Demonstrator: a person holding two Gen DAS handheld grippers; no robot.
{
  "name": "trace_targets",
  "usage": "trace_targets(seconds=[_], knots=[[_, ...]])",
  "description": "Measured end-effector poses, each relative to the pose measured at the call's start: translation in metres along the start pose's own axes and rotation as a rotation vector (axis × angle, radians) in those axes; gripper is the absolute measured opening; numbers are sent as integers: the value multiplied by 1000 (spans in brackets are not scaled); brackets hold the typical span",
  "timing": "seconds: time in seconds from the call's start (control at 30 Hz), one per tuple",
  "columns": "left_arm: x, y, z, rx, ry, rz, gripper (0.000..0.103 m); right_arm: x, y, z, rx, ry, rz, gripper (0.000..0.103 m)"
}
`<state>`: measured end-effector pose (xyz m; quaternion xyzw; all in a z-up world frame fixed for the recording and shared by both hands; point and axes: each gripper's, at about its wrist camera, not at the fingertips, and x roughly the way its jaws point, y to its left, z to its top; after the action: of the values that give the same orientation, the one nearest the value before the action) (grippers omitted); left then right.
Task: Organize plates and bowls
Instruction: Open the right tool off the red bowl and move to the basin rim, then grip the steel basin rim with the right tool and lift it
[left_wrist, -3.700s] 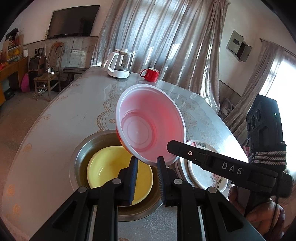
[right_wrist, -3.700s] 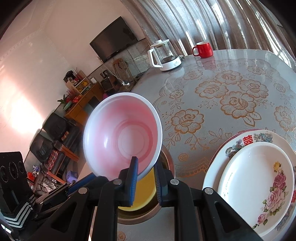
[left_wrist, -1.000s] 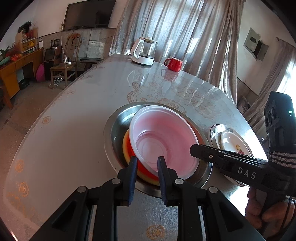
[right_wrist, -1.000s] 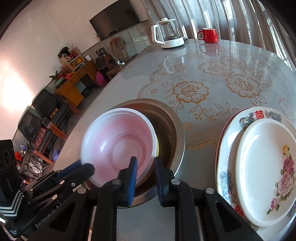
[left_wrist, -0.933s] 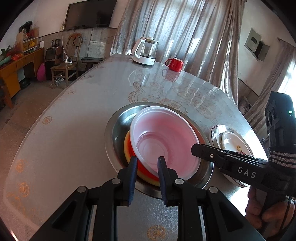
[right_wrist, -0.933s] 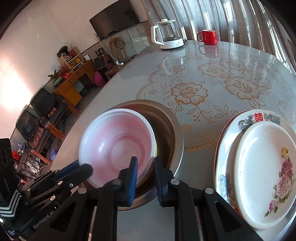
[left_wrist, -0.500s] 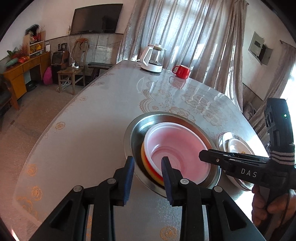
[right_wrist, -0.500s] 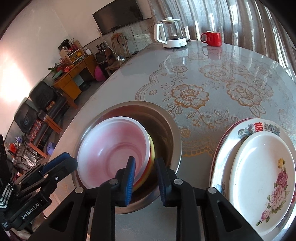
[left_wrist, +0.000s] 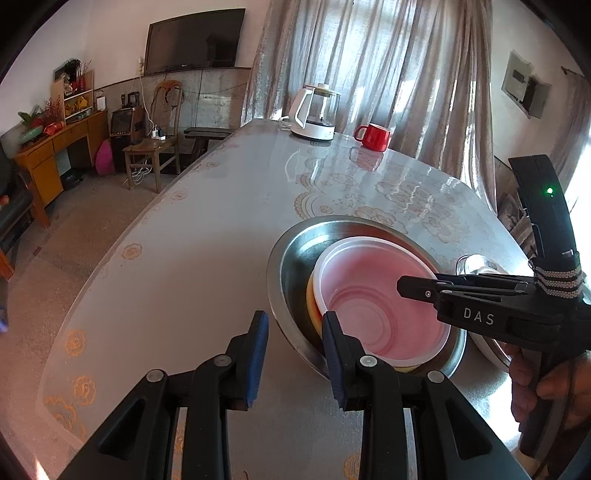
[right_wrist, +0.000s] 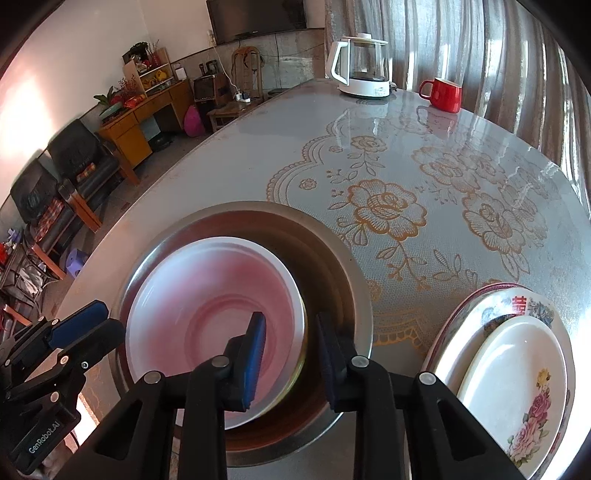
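Note:
A pink plastic bowl (left_wrist: 373, 302) (right_wrist: 214, 306) rests inside a yellow bowl (left_wrist: 311, 295), and both sit in a wide metal basin (left_wrist: 291, 258) (right_wrist: 332, 258). My left gripper (left_wrist: 293, 332) is open at the basin's near left rim, with only table and rim showing between its fingers. In the right wrist view my right gripper (right_wrist: 290, 332) is open over the pink bowl's right edge. The rim shows in the gap and the pads do not press it. A small floral plate (right_wrist: 509, 387) lies on a larger patterned plate (right_wrist: 480, 306) to the right.
At the table's far end stand a white-based glass kettle (left_wrist: 316, 118) (right_wrist: 364, 74) and a red mug (left_wrist: 373, 136) (right_wrist: 443, 94). The table's left edge (left_wrist: 110, 258) drops to the floor, where chairs and a wooden cabinet stand. A person's hand (left_wrist: 535, 384) holds the right gripper.
Both grippers have let go of the pink bowl, which now rests nested in the yellow bowl. Both sets of jaws have opened, and the left gripper has drawn back off the rim.

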<state>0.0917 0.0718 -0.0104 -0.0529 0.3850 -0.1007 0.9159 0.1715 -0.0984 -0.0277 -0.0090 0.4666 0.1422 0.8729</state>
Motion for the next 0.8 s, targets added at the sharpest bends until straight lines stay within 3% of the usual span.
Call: trace_targets(seconds=[0.2, 0.4, 0.57, 0.8], knots=[[10, 0, -2, -5, 26, 4, 31, 9, -6, 3, 30, -33, -14, 13], [9, 10, -3, -47, 23, -11, 39, 8, -12, 5, 79, -54, 21, 14], [5, 14, -4, -65, 13, -18, 40, -5, -18, 1, 133, -87, 61, 20], [7, 12, -3, -59, 13, -6, 41, -38, -34, -5, 206, -175, 69, 20]])
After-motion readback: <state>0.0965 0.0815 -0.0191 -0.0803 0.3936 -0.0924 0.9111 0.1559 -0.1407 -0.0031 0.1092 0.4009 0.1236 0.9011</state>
